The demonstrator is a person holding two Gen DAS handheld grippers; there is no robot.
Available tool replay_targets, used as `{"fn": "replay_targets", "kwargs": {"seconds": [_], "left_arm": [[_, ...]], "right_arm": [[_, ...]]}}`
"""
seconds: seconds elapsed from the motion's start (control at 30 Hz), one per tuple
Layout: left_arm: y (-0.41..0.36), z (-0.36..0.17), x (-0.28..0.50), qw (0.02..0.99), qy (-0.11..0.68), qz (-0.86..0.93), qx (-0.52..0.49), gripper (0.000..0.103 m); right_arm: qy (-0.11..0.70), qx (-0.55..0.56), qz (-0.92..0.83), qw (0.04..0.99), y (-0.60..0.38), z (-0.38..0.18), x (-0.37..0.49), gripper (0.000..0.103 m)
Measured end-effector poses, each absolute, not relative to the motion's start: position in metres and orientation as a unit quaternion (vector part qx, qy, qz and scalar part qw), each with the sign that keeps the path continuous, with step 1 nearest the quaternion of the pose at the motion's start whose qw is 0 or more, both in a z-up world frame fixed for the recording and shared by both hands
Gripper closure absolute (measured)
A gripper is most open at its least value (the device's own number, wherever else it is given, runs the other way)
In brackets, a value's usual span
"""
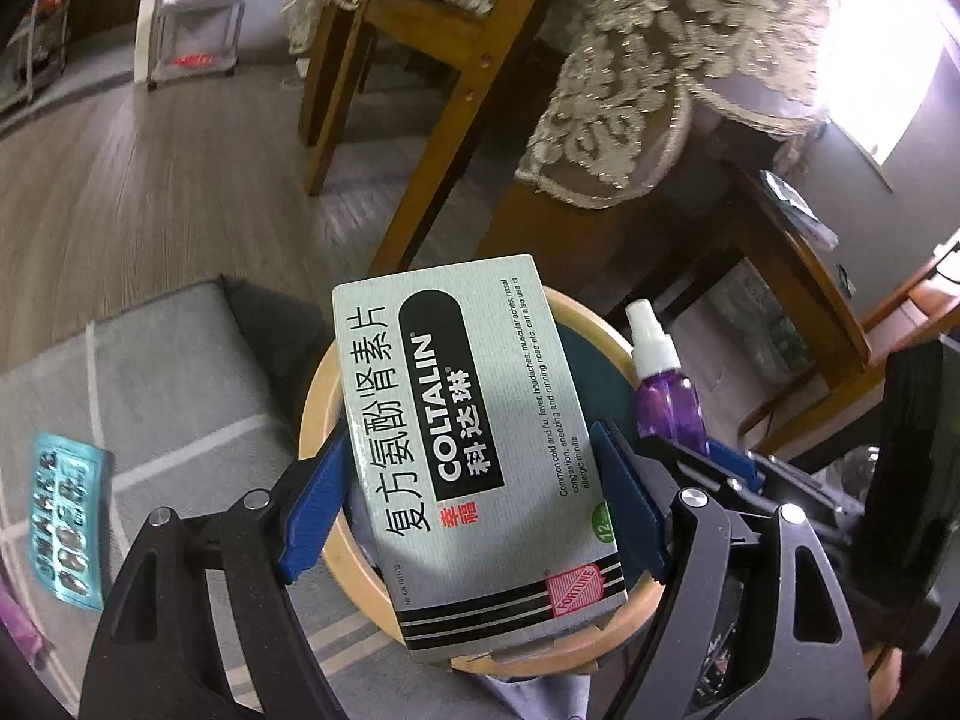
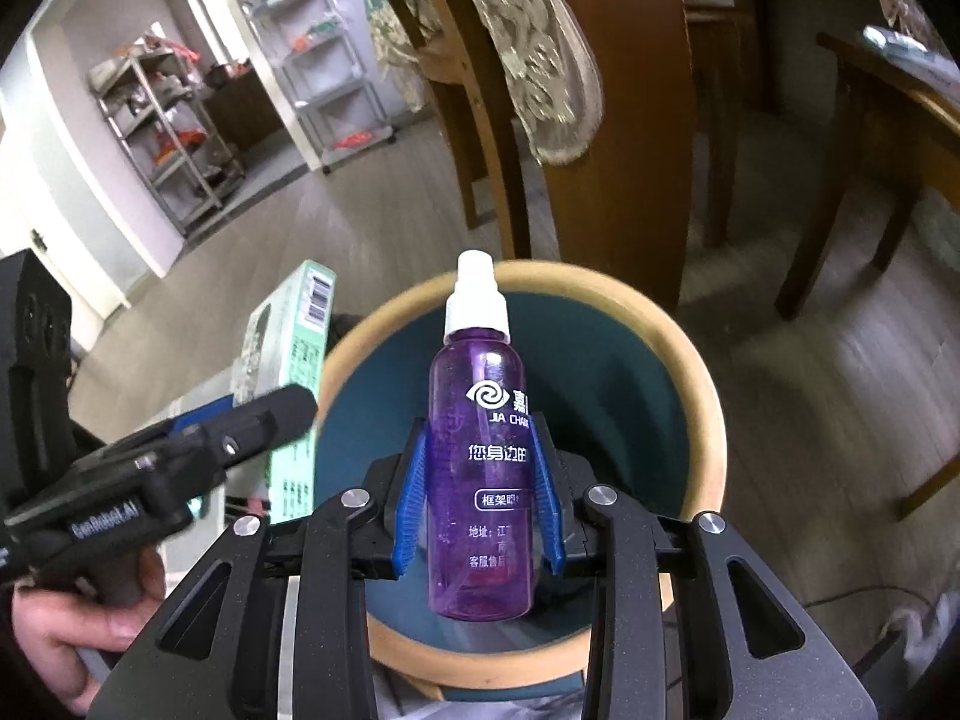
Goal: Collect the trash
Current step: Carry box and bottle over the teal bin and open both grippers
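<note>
**Both grippers loaded, held over the bin**

Left wrist view: left gripper point(image 1: 474, 504) clamps a grey-white medicine box point(image 1: 474, 450) printed COLTALIN; blue pads point(image 1: 315, 510) press on its two long sides, jaws spread wide to take the box's width; box fills the centre of the frame, tilted, its far end up. Beneath it, lower centre, a round bin point(image 1: 315, 414) with a tan rim and dark teal inside; box overlaps the opening. Right of centre, a purple spray bottle point(image 1: 666, 396) with a white cap, carried by the other gripper, near the bin's right rim. Lower left: a teal blister pack point(image 1: 63, 516) lies on a grey rug point(image 1: 180, 396) with pale stripes, well apart from the bin. Upper half: wooden chair legs point(image 1: 456, 120) and a lace cloth point(image 1: 630, 90), blurred.

Right wrist view: right gripper point(image 2: 480, 504) holds the bottle upright at its lower body, cap away from the camera; jaws narrow, blue pads touching both sides of it. Bottle sits at frame centre, directly over the bin's opening. Left of frame: the other gripper with the box, side-on, barcode visible, at the bin's left rim; a hand point(image 2: 72, 630) grips its handle at lower left. Upper left: metal shelving point(image 2: 174, 138) in the background.
</note>
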State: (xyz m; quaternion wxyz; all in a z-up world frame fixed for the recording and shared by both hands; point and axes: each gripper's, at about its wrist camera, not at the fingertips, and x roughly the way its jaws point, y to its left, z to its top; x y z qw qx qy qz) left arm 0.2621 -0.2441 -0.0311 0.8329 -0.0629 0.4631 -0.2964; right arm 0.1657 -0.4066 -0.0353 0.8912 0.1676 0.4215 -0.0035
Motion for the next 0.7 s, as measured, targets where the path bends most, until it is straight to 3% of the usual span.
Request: {"fn": "replay_targets", "kwargs": {"seconds": [0.7], "left_arm": [[-0.208,-0.022,0.257,0.835,0.466,-0.281,-0.083,0.021]], "right_arm": [[0.412,0.179,-0.001,0.893,-0.403,-0.033,0.16,0.053]]}}
